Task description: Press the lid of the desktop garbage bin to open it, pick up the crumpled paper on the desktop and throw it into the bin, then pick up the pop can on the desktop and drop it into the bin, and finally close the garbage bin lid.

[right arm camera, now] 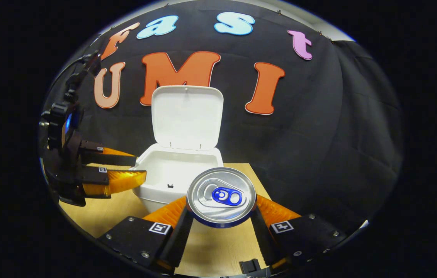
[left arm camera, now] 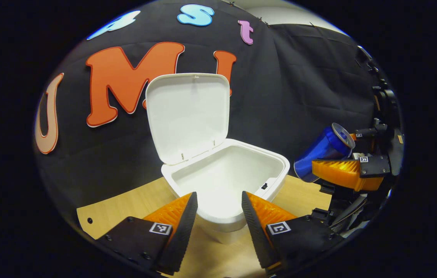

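The white desktop bin (left arm camera: 226, 181) stands on the wooden table with its lid (left arm camera: 187, 116) raised upright against the back wall. My left gripper (left arm camera: 218, 208) hangs open just in front of the bin, nothing between its fingers. At the right of the left gripper view my right gripper (left arm camera: 338, 162) is shut on the blue pop can (left arm camera: 322, 152), tilted, held above the table beside the bin. In the right gripper view the pop can (right arm camera: 221, 197) sits end-on between my right gripper (right arm camera: 221, 216), silver top facing the camera, with the bin (right arm camera: 175, 173) behind and the left gripper (right arm camera: 133, 170) open at its left side.
The wooden table (left arm camera: 125, 204) reaches a black cloth wall close behind the bin. Its right edge (right arm camera: 261, 181) runs just past the bin.
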Demonstrator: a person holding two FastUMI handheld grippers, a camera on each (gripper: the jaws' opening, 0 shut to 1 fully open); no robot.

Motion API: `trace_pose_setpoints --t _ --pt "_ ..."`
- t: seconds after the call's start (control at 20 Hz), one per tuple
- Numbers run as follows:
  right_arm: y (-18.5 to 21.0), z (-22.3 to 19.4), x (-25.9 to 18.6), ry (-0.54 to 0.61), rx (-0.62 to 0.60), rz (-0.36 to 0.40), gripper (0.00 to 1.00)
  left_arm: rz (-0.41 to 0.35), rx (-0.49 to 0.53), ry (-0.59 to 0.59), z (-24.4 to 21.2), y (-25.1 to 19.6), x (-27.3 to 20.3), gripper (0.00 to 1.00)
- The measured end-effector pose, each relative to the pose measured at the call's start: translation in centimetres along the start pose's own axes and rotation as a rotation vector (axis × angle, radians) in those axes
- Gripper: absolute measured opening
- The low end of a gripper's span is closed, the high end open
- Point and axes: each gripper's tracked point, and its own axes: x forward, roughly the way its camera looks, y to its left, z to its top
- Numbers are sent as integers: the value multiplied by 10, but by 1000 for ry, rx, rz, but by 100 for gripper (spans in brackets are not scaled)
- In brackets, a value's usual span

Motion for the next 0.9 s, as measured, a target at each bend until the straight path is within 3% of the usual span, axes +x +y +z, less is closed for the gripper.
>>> trace_pose_setpoints --t 0.15,0.3,0.55,0.9 --pt "-4 13 2 -17 -16 8 79 34 -15 -20 -1 11 -9 87" --pt "-1 32 4 -50 -32 29 79 82 -13 -36 -1 22 -23 91" --pt "6 55 19 -87 -60 76 79 171 1 -52 -6 44 -45 92" --pt "24 54 47 -65 -84 133 79 331 -52 -56 -18 83 -75 92"
